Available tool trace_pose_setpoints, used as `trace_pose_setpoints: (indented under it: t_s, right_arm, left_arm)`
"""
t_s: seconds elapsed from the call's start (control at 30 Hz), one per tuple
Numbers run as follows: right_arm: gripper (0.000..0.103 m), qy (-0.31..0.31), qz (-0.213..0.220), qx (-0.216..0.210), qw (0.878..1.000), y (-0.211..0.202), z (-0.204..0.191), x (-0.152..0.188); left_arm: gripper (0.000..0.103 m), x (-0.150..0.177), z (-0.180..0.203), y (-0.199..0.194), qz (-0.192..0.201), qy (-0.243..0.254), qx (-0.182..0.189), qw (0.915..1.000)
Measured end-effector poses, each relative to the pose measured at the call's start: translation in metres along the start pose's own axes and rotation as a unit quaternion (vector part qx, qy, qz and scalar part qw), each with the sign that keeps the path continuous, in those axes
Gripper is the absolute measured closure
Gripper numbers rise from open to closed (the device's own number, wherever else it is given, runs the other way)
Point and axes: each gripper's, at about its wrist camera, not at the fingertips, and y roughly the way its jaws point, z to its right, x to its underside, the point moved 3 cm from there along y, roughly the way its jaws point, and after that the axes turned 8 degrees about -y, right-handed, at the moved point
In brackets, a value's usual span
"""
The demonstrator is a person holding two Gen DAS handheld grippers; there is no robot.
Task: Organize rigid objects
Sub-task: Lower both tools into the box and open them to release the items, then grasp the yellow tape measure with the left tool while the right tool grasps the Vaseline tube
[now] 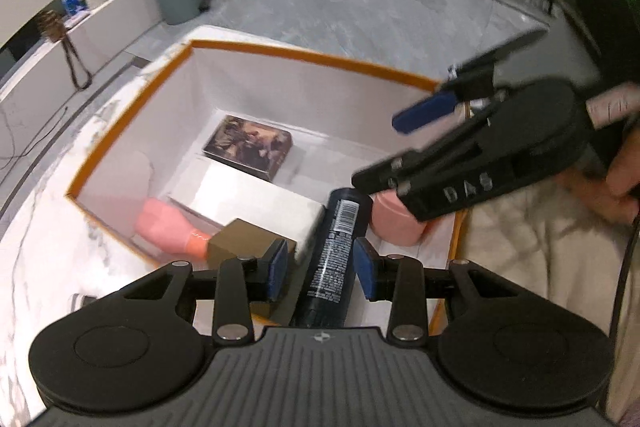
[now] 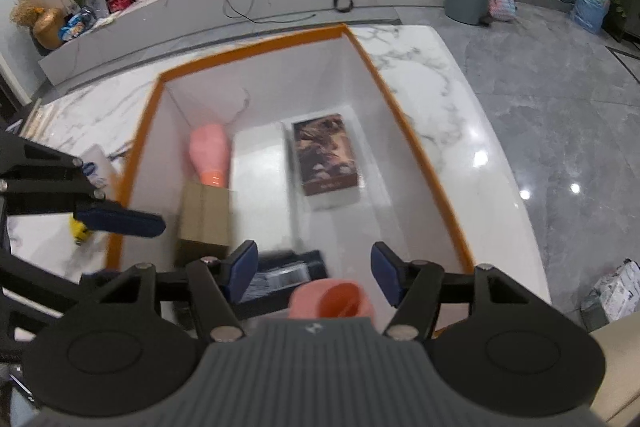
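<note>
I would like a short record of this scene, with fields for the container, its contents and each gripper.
container: white box with orange rim, on the marble table
contents: pink bottle lying down; brown carton; picture-printed box; black spray can lying down; pink cup upright
left gripper: jaws shut, holding nothing
right gripper: jaws open over the pink cup, not touching it
</note>
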Motion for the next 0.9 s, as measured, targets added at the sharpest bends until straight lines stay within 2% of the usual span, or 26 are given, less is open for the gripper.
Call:
trace_pose_setpoints:
  t_s: [0.17, 0.3, 0.4, 0.6, 0.73, 0.83, 0.9]
  right_arm:
    - [0.040, -0.029, 0.027, -0.010, 0.999, -0.014, -0.027, -0.010]
    - [0.040, -0.056, 0.049, -0.029, 0.997, -0.024, -0.055, -0.023]
    - [0.040, -0.074, 0.056, -0.048, 0.995, -0.025, -0.080, -0.032]
    - [0.041, -0.097, 0.053, -0.086, 0.990, -0.013, -0.131, -0.044]
    - [0.042, -0.117, 0.046, -0.103, 0.987, -0.001, -0.166, -0.047]
    - [0.042, -0.134, 0.038, -0.111, 0.984, 0.012, -0.187, -0.047]
    - [0.042, -0.144, 0.031, -0.110, 0.983, 0.024, -0.199, -0.047]
  left_arm:
    - [0.059, 0.006, -0.018, -0.032, 0.029, -0.026, -0.021, 0.9990]
    - [0.059, 0.022, -0.047, -0.061, 0.045, -0.055, -0.057, 0.9959]
    - [0.059, 0.037, -0.074, -0.079, 0.049, -0.091, -0.092, 0.9903]
    - [0.059, 0.065, -0.113, -0.102, 0.054, -0.164, -0.133, 0.9760]
    - [0.055, 0.083, -0.131, -0.105, 0.058, -0.197, -0.136, 0.9691]
    - [0.046, 0.098, -0.137, -0.099, 0.052, -0.197, -0.138, 0.9691]
    - [0.044, 0.111, -0.142, -0.093, 0.042, -0.191, -0.135, 0.9714]
